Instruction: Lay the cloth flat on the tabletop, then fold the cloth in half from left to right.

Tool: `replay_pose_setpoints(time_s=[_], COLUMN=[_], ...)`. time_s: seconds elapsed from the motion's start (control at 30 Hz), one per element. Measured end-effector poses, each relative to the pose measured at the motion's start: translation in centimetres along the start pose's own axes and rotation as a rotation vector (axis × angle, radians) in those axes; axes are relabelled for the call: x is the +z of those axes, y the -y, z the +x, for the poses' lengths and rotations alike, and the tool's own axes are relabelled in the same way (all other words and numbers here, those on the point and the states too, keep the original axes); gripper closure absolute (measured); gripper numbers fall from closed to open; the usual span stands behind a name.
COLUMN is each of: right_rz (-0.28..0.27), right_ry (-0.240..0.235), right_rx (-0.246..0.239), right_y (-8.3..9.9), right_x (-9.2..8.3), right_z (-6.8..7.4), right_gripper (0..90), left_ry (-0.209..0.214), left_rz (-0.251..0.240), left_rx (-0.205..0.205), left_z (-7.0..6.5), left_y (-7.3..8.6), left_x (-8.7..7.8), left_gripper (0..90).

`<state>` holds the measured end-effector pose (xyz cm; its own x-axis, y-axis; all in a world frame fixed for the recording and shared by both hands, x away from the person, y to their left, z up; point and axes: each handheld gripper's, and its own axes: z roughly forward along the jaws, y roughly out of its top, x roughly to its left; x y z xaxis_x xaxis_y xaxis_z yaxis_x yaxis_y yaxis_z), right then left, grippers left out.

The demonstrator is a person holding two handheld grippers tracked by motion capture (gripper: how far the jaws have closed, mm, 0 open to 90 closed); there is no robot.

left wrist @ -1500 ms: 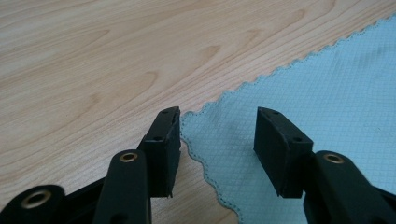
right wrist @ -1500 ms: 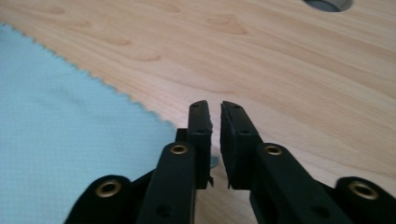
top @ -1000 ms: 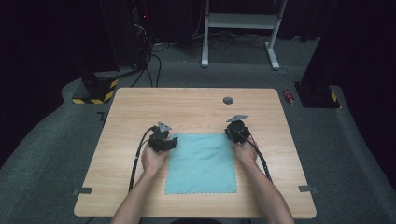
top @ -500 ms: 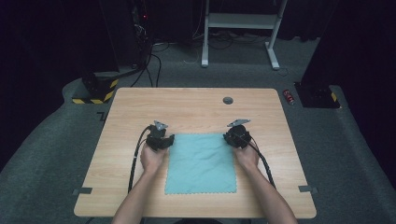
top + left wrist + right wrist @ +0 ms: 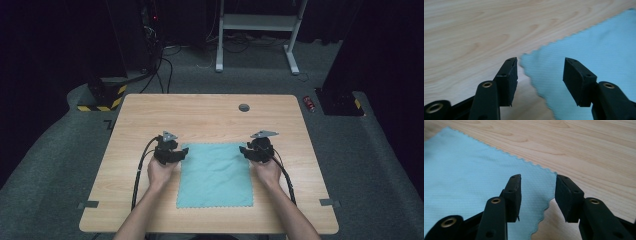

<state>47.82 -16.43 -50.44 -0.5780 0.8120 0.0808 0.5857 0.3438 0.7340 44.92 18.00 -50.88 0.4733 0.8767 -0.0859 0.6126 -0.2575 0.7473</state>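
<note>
A light blue cloth (image 5: 215,175) lies flat on the wooden table (image 5: 210,120). My left gripper (image 5: 183,153) is at the cloth's far left corner. In the left gripper view my left gripper (image 5: 540,72) has just been opening, and that corner of the cloth (image 5: 599,50) lies on the table under the gap, untouched by the pads. My right gripper (image 5: 244,150) is at the far right corner. In the right gripper view my right gripper (image 5: 537,192) has also just been opening, with the cloth's (image 5: 474,177) corner lying loose beneath the gap.
A round grey grommet (image 5: 244,107) sits in the table near its far edge. Beyond the table are a white frame's legs (image 5: 257,45), cables, a black-and-yellow striped base (image 5: 100,100) and a red can (image 5: 310,103) on the carpet.
The right gripper has drawn back slightly toward the person and to the right. The left gripper has hardly moved, and the cloth lies flat as before.
</note>
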Motion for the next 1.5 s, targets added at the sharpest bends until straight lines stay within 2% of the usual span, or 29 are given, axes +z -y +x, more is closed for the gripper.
replay_pose_setpoints(time_s=[0.1, 0.2, 0.33, 0.5, 0.6, 0.67, 0.83, 1.13, 1.27, 1.47, 1.5], right_rz=[0.002, -0.012, -0.017, -0.031, -0.044, -0.031, -0.032, -0.054, -0.052, -0.039, -0.039], right_ry=[-0.015, -0.036, -0.052, -0.085, -0.083, -0.088, -0.109, -0.197, -0.213, -0.258, -0.266], right_rx=[-0.006, -0.015, -0.024, -0.035, -0.062, -0.073, -0.092, -0.133, -0.186, -0.219, -0.226], right_y=[0.4, 0.8, 1.4, 1.8, 2.2, 2.5, 3.4, 5.1, 5.6, 5.8, 5.8], right_x=[-0.2, -0.3, -0.6, -1.3, -1.8, -1.9, -2.7, -3.0, -2.8, -2.3, -2.2], right_z=[0.5, 0.9, 1.5, 2.6, 3.4, 3.9, 5.2, 8.6, 10.6, 12.9, 13.2], right_gripper=[54.1, 52.9, 51.5, 49.5, 48.4, 48.1, 48.6, 50.9, 51.5, 54.8, 55.5], left_ry=[0.031, 0.042, 0.037, 0.036, 0.035, 0.031, 0.010, 0.019, 0.039, 0.019, 0.014], left_rz=[0.008, 0.008, 0.021, 0.029, 0.021, 0.019, 0.000, -0.003, 0.000, -0.003, 0.012], left_rx=[0.034, 0.061, 0.084, 0.081, 0.081, 0.086, 0.121, 0.121, 0.085, 0.043, 0.042], left_z=[-1.1, -1.9, -2.3, -2.5, -2.5, -2.5, -2.9, -2.9, -2.6, -1.4, -1.2], left_y=[0.5, 1.1, 1.5, 2.2, 2.4, 2.5, 2.9, 2.9, 2.8, 2.5, 2.3], left_x=[-0.1, -0.3, -0.4, -0.4, -0.4, -0.4, -0.4, -0.4, -0.5, -0.7, -0.7], left_gripper=[44.9, 44.9, 44.9, 44.5, 44.7, 44.7, 44.0, 40.4, 40.6, 42.0, 41.9])
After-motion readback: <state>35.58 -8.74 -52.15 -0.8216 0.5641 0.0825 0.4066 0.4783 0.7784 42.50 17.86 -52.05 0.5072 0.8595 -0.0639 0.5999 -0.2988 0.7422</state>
